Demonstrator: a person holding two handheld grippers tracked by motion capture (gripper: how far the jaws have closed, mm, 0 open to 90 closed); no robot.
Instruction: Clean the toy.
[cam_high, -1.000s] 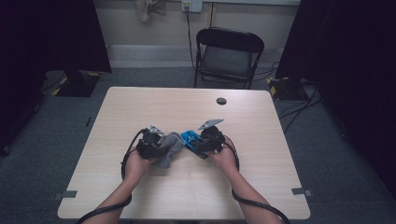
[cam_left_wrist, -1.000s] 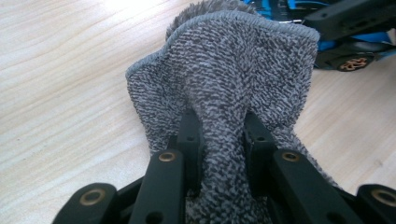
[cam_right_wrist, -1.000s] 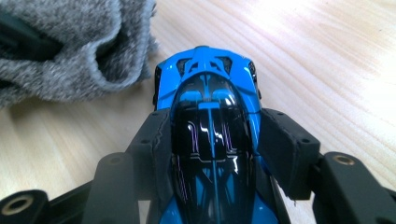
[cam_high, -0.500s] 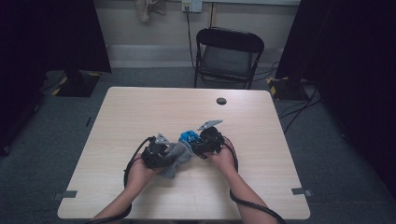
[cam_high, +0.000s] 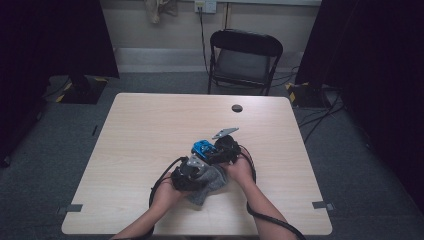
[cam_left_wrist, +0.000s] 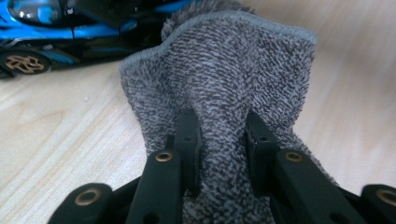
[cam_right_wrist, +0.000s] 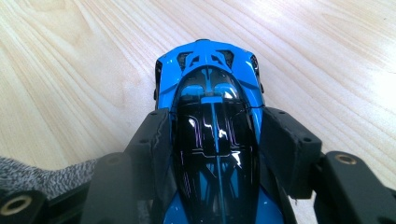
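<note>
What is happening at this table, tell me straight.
A person seated at the table works with a gripper in each hand. The right gripper is clamped on the sides of a blue toy car resting on the wood. The left gripper pinches a bunched grey cloth right beside the car, apparently for wiping it. In the high view the cloth lies next to the car, not over it.

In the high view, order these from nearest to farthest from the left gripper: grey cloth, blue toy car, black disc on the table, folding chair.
1. grey cloth: clamped in the left gripper.
2. blue toy car: just beyond, in the right gripper.
3. black disc: near the table's far edge.
4. folding chair: behind the table.
</note>
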